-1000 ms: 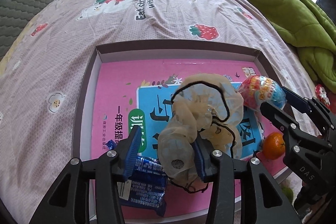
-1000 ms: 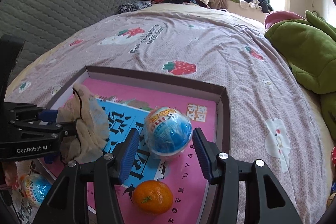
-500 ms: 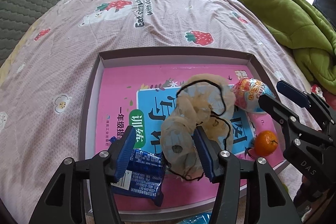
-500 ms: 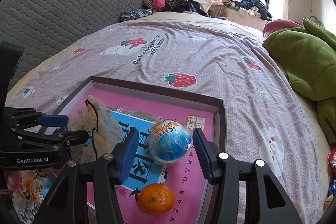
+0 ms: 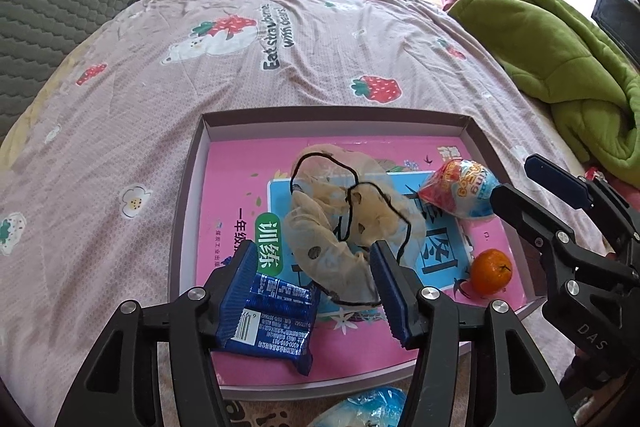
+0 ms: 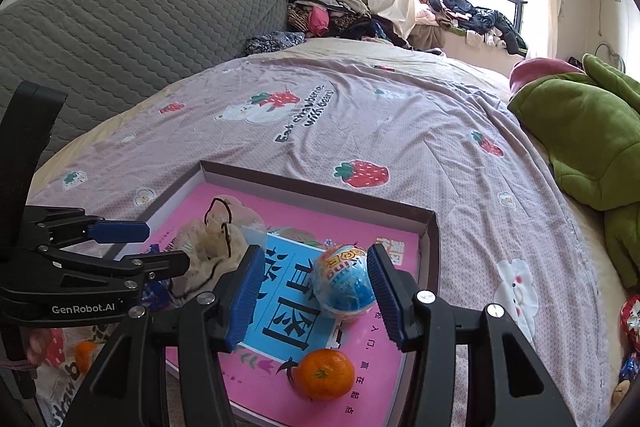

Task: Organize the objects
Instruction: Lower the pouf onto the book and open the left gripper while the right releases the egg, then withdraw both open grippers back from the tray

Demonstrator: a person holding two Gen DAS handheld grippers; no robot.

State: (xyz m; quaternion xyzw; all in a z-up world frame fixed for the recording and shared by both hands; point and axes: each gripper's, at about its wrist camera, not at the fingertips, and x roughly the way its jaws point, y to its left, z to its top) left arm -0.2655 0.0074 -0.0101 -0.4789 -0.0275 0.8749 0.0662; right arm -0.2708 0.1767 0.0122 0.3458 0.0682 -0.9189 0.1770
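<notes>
A shallow box tray [image 5: 188,211] [image 6: 430,227] lies on the bed with a pink book [image 5: 236,187] inside. On the book rest a beige sheer pouch with a black cord [image 5: 340,223] [image 6: 208,247], a blue snack packet [image 5: 276,319], a wrapped toy egg [image 5: 460,191] [image 6: 344,285] and a tangerine [image 5: 490,271] [image 6: 326,373]. My left gripper [image 5: 314,287] [image 6: 164,247] hovers open above the pouch and packet, touching neither. Above the egg, my right gripper [image 6: 316,287] [image 5: 516,183] stands open, with a gap beside its left pad.
A green quilt [image 5: 560,67] [image 6: 592,139] is heaped at the right of the strawberry-print sheet [image 5: 280,47]. A grey padded headboard [image 6: 120,27] is at the left. A second tangerine [image 6: 84,355] and a blue wrapped item [image 5: 368,407] lie outside the tray's near edge.
Both grippers have lifted and drawn back from the tray. The left jaws widened and let go of the beige pouch, which now lies on the book. The egg stayed put.
</notes>
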